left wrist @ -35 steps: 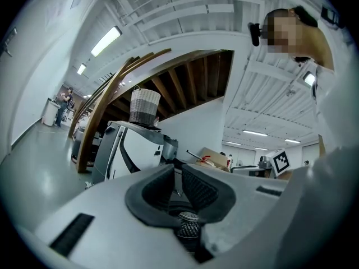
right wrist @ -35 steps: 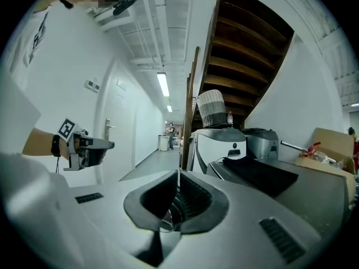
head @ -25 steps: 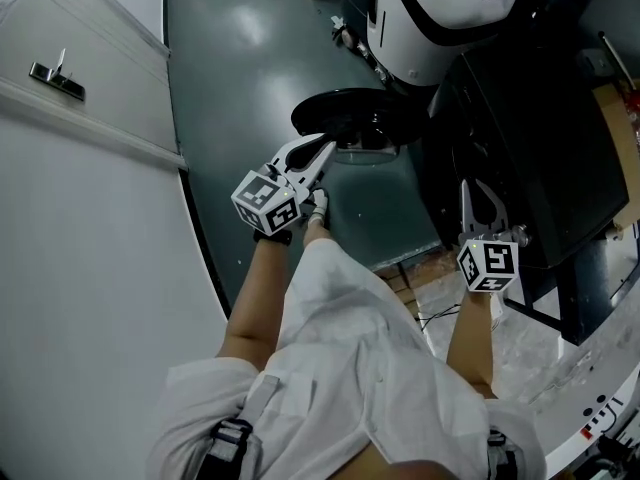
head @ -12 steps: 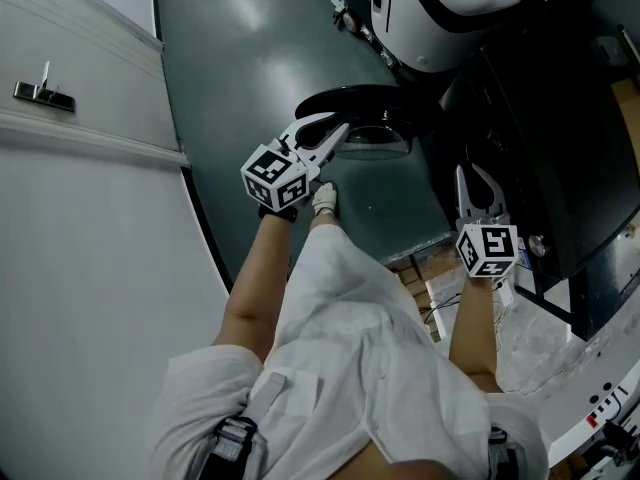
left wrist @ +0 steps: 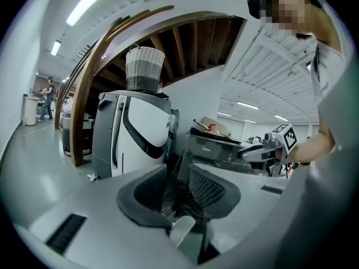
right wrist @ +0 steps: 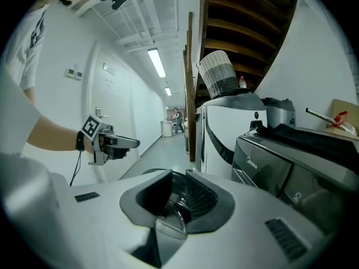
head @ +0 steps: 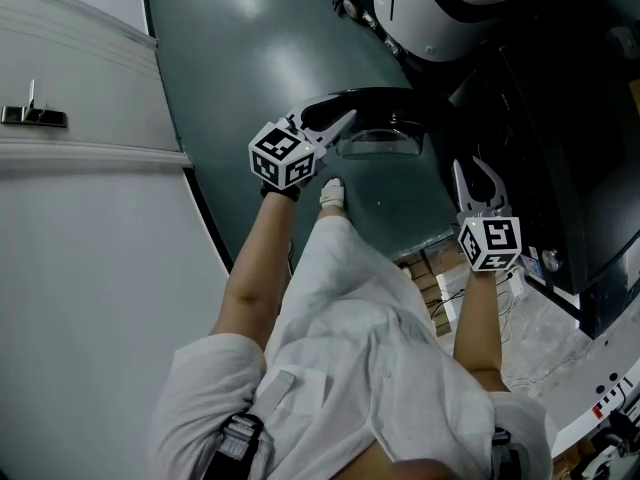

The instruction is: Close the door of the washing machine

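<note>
Over the grey-green floor, the washing machine has its dark door jutting open. The left gripper, jaws apart and empty, sits at the door's rim, likely to push. The right gripper, likewise apart, hangs aside.

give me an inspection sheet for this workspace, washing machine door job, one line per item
surface: glossy grey-green floor.
job's things: round black washer door stands swung open off the dark front-loading washing machine.
clutter: brown cardboard pieces and clear plastic sheeting by the machine's foot.
grippers: left tool open, at the door's rim, contact cannot be told; right tool open, empty, beside the machine.
cables: thin dark cord hangs under the left tool.
surroundings: white machine with black stripe, woven basket on top; white wall panel with metal handle.
</note>
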A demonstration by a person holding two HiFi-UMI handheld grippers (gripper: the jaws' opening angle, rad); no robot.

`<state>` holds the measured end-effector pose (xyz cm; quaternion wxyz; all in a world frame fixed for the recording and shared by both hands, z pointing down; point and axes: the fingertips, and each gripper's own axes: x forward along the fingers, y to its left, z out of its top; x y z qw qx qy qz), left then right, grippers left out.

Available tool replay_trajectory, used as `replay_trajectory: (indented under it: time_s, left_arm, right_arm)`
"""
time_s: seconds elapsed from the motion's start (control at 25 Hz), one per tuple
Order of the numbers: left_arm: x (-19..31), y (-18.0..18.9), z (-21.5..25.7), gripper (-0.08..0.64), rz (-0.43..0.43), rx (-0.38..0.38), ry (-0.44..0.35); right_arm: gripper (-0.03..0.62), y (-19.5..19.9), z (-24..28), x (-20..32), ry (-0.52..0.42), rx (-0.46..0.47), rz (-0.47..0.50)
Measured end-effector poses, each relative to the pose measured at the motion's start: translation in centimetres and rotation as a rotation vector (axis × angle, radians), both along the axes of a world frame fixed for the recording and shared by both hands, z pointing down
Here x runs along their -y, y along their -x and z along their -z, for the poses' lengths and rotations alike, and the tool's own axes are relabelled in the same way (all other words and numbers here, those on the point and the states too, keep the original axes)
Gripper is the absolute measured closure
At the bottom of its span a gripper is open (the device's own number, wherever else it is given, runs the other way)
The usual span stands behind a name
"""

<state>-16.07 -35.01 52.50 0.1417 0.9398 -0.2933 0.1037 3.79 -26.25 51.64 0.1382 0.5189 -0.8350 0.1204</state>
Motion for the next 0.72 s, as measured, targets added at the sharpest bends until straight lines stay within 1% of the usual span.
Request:
replay_trajectory:
  time_s: [0.04, 0.4, 0.52, 0.72]
  left_arm:
    - [0.7, -0.1, -0.5, 0.445, -0.012, 0.011, 0.006]
    - [5.2, -0.7, -6.1, 0.422, -0.133, 0.148, 0.071]
    - [6.1, -0.9, -8.1, 0.411, -0.182, 0.208, 0.094]
    - [6.9, -1.5, -11.2, 0.391, -0.289, 0.318, 0.131]
  right_arm:
    - [0.502, 0.2, -0.3, 0.5, 0.007, -0.001, 0.001]
    - [0.498, 1.6, -3.0, 3.5, 0.057, 0.010, 0.013]
    - [0.495, 1.8, -3.7, 4.0, 0.071, 0.014, 0.015]
    - [0.495, 2.3, -4.4, 4.6, 0.084, 0.017, 0.013]
